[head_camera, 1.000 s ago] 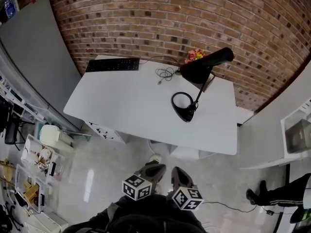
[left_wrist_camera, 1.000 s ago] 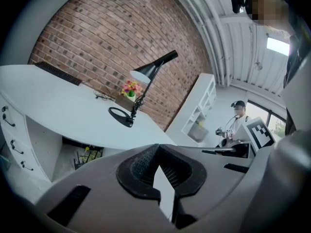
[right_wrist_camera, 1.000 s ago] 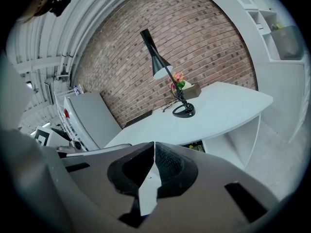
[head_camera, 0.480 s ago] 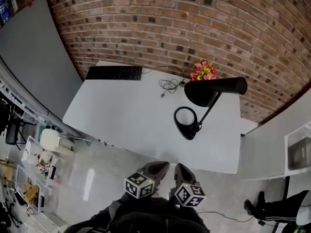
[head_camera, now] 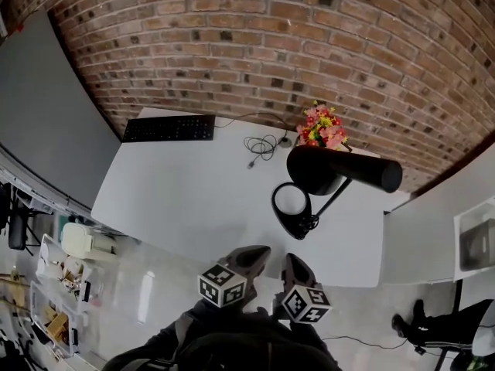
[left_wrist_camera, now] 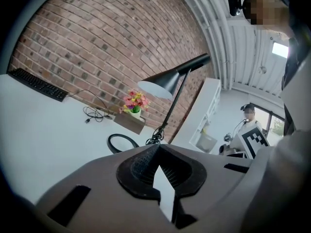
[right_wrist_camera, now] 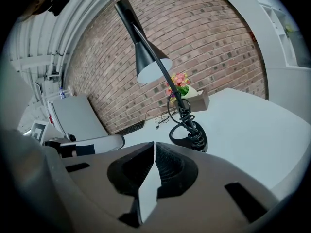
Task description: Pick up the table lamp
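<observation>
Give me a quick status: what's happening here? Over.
Left gripper and right gripper: shut, empty, near the table edge. Lamp upright on table, untouched. Cord bunched at its base; flowers behind.

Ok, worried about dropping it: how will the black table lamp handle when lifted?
Likely top-heavy: the table lamp carries its shade out on a slanted stem. Its open ring base may tip. The coiled cord could snag.

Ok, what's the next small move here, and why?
Probably open the jaws of the right gripper while carrying it forward to the stem of the lamp. It and the left gripper are shut and empty at the near edge of the table; the lamp stands untouched, nearer the right one.
</observation>
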Tool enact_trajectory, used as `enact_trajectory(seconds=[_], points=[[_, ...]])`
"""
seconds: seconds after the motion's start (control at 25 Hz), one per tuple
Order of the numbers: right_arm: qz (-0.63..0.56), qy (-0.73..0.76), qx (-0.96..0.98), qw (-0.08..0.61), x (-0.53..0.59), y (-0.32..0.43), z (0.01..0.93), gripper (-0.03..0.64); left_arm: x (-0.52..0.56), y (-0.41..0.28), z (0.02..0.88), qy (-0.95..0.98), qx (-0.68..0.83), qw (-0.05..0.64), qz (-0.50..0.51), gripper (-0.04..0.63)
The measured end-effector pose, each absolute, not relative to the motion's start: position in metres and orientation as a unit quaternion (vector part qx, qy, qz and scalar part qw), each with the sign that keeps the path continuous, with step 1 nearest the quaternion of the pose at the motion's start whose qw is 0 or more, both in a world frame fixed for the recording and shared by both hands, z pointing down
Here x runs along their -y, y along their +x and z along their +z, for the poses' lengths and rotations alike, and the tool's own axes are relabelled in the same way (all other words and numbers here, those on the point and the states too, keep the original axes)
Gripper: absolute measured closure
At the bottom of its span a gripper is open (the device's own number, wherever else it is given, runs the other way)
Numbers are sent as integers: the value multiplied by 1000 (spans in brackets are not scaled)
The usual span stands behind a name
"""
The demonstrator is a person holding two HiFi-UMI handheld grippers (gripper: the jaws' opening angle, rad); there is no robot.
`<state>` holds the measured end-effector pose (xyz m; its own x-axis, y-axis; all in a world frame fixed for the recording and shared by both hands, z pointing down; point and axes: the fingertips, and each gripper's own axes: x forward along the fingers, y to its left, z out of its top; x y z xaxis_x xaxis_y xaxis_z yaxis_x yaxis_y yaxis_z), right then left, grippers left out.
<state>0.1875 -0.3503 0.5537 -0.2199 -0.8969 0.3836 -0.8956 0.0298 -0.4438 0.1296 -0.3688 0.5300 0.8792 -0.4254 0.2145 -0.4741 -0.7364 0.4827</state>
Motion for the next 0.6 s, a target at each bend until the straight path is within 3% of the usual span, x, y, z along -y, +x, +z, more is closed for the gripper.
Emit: enact_trajectory(seconds=[0.24, 0.52, 0.56, 0.6], points=[[-295, -653, -697, 13, 371, 206, 552, 604, 402, 140, 525, 934, 222, 276, 35, 588], [-253, -694, -673, 23, 382, 225, 547, 601, 442, 138, 514, 924, 184, 334, -30, 586], [-252, -696, -672, 30, 382, 227, 547, 585, 448, 138, 512, 918, 175, 351, -48, 586], [-253, -695, -672, 37, 383, 229, 548, 521, 452, 138, 509, 913, 165, 368, -65, 583]])
